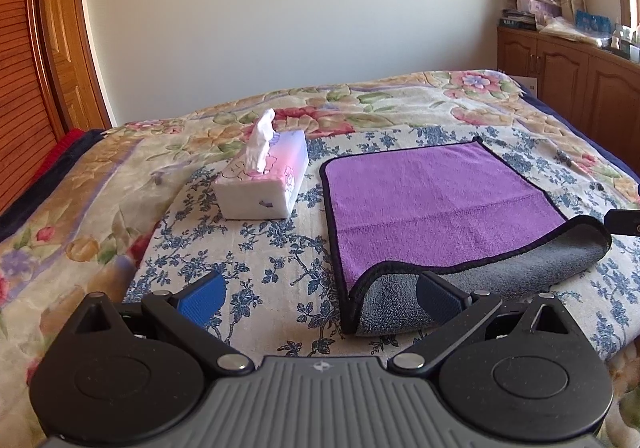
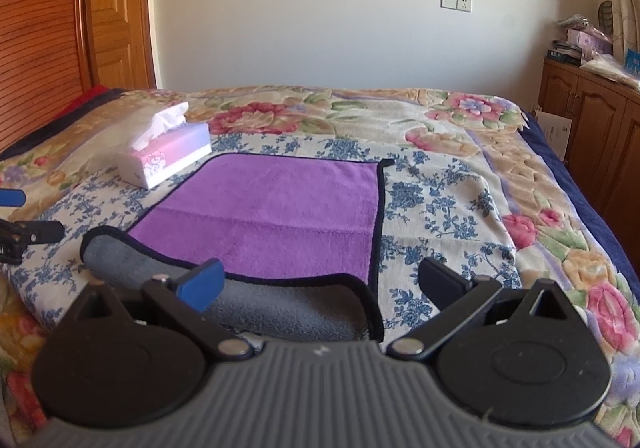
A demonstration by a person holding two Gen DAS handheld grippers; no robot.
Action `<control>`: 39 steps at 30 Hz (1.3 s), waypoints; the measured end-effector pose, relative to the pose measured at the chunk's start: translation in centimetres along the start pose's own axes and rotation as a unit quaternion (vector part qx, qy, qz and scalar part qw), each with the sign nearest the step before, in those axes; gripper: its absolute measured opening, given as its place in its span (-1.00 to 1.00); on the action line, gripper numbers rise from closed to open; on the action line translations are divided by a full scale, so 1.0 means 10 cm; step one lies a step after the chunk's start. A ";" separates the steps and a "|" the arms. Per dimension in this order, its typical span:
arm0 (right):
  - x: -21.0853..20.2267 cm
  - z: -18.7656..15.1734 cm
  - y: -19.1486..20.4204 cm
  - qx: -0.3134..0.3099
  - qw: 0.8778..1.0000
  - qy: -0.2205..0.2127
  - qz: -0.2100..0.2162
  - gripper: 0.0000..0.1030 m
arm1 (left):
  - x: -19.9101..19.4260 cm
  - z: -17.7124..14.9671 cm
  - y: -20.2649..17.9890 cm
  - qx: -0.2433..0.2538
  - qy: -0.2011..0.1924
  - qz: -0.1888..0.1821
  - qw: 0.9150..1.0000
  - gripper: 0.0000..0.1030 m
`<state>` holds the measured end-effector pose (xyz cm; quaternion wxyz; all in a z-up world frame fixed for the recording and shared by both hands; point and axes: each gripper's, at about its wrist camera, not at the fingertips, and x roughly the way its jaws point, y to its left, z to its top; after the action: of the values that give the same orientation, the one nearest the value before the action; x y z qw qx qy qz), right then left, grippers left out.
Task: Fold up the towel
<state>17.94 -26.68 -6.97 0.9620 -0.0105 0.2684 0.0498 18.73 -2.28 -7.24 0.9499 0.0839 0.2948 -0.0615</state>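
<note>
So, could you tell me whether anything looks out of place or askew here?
Only the towel: its near edge is flipped over unevenly, grey underside up. The tissue box sits squarely beside it.

Both handheld tools were spread wide, nothing pinched. The left black two-finger gripper with blue pads (image 1: pixel 320 294) sat low, fingers angled outward. The right black two-finger gripper with blue pads (image 2: pixel 320 282) looked the same, jaws gaping, with the left one's tip poking in at its left edge.
</note>
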 end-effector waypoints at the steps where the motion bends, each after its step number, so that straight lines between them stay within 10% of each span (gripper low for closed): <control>1: 0.02 0.00 -0.01 0.001 1.000 0.002 0.000 1.00 | 0.02 0.00 0.01 -0.001 0.002 -0.003 1.000 0.98; 39: 0.49 -0.06 -0.25 0.035 0.996 0.073 0.027 0.55 | 0.49 0.00 0.01 -0.015 0.054 -0.078 0.995 0.00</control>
<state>22.08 -28.72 -10.01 0.9379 0.0272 0.3395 0.0653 22.80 -2.49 -10.05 0.9261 0.0501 0.3519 -0.1262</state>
